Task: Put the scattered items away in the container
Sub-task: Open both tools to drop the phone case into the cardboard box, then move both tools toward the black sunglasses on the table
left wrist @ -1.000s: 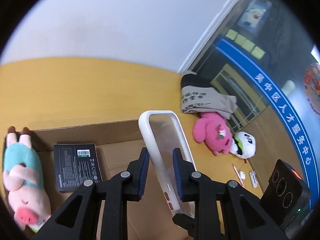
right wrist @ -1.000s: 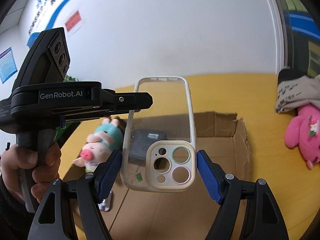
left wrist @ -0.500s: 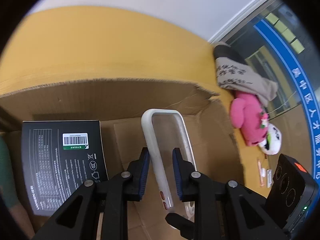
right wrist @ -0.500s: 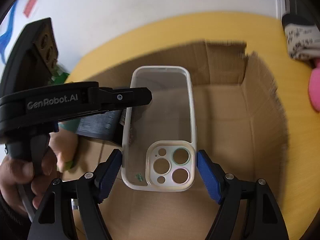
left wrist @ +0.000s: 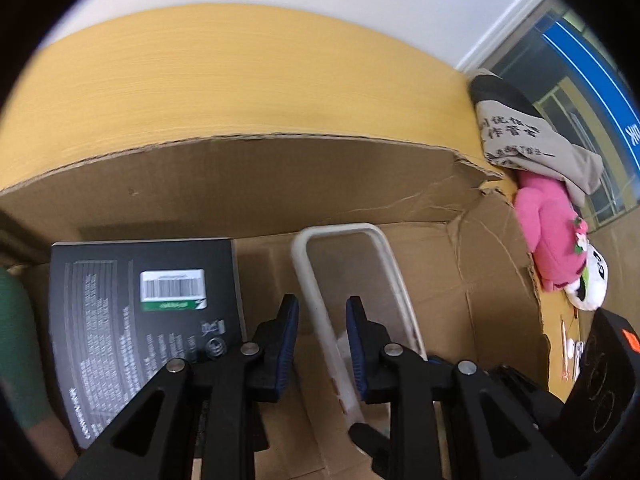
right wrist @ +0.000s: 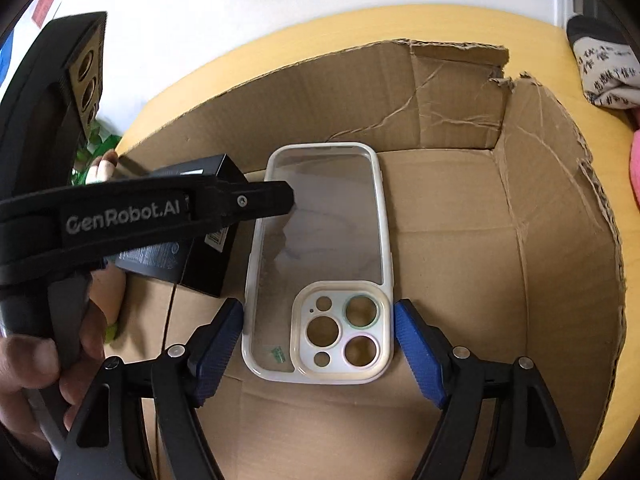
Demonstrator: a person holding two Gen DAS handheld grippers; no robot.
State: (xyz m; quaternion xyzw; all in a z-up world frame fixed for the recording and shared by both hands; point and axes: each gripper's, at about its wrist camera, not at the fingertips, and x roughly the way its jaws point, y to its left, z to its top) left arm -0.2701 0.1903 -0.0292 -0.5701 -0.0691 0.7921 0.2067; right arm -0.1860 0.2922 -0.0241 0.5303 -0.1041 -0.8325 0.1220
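Observation:
A clear phone case with a cream rim [right wrist: 320, 264] lies inside the open cardboard box [right wrist: 560, 240]. My right gripper [right wrist: 319, 340] straddles its camera end with the pads a little off both sides. My left gripper [left wrist: 322, 334] has its jaws spread around the case's left rim [left wrist: 316, 292] without pinching it; its finger [right wrist: 256, 200] reaches over the case from the left. A black packaged box [left wrist: 132, 312] lies in the cardboard box to the left.
On the yellow table [left wrist: 240, 80] right of the box lie a pink plush [left wrist: 548, 228], a white panda plush [left wrist: 590, 284] and a folded printed cloth [left wrist: 532, 140]. A pig plush [left wrist: 16, 340] sits at the box's left end. A white wall stands behind.
Both grippers lowered the phone case down into the cardboard box. The left jaws have opened slightly around the case rim, and the case now rests near the floor of the box.

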